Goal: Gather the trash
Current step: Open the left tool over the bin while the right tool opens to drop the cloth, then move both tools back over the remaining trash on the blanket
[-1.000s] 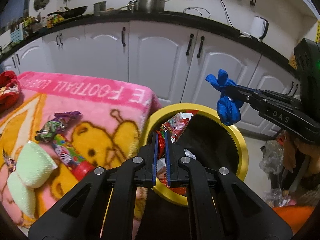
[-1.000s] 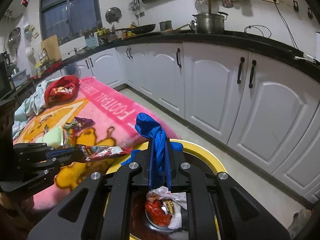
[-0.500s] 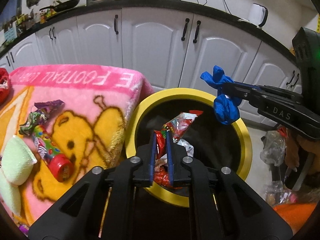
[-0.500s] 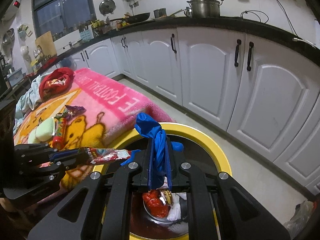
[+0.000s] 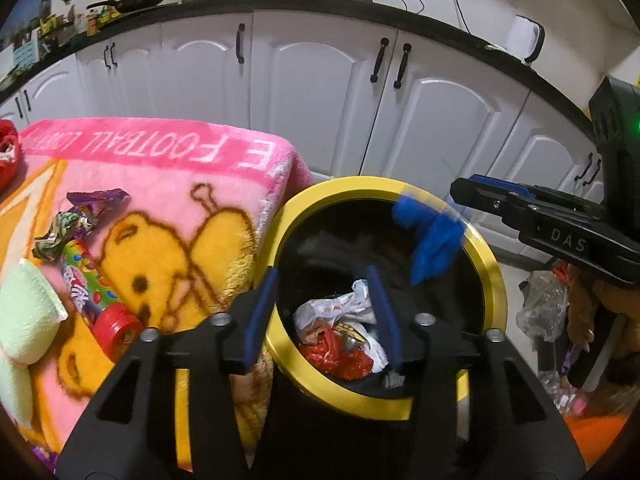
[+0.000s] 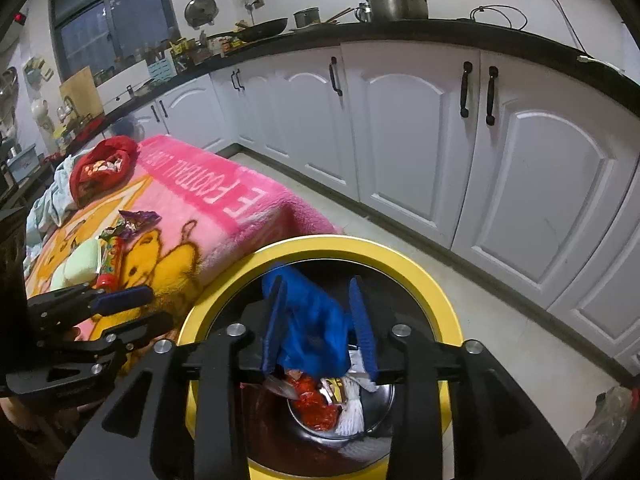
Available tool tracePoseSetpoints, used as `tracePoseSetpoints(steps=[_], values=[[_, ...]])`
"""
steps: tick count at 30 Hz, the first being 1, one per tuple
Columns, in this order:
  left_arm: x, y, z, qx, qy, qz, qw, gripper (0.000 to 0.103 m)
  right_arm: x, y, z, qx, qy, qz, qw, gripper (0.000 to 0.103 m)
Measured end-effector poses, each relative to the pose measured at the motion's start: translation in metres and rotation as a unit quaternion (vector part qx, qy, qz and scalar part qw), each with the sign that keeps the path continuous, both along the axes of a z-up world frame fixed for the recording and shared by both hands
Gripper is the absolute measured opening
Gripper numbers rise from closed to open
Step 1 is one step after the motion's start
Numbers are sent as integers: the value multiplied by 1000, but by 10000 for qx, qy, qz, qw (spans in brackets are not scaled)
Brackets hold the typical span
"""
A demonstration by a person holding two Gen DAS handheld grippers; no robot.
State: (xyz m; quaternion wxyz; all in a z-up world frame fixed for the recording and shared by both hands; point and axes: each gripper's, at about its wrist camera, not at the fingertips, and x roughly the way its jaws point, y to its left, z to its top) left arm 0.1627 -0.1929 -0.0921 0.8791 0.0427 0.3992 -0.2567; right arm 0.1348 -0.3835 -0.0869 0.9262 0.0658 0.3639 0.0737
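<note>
Blue crumpled scrap (image 6: 316,332) drops free between the right tool's (image 6: 320,320) opening jaws; the left tool (image 5: 324,312) opens empty, so keep both over the yellow-rimmed bin (image 5: 486,264).

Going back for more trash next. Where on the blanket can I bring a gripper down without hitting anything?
Free: the yellow bear print on the blanket, between the candy tube and the yellow-rimmed bin, and the pink lettered band along the far edge. Crowded: the left side, where the purple wrapper, tube and pale green sponge cluster.
</note>
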Motion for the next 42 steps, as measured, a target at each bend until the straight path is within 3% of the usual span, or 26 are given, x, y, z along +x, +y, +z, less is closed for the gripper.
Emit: tracePoseSetpoints(steps=[5, 7, 10, 24, 42], values=[[-2, 13, 9, -112, -89, 200, 9997, 58, -3, -1, 7, 8, -112, -78, 9999, 45], [-4, 18, 14, -153, -157, 283, 9994, 76, -5, 1, 12, 30, -206, -82, 9998, 49], [-8, 30, 25, -204, -325, 465, 9982, 91, -8, 4, 19, 42, -311, -83, 9995, 54], [-24, 83, 64, -383, -910, 1111, 9889, 92, -23, 32, 56, -47, -774, 185, 9968, 68], [-47, 144, 92, -450, -1376, 1714, 9745, 92, -34, 98, 86, -285, -1065, 891, 9899, 73]])
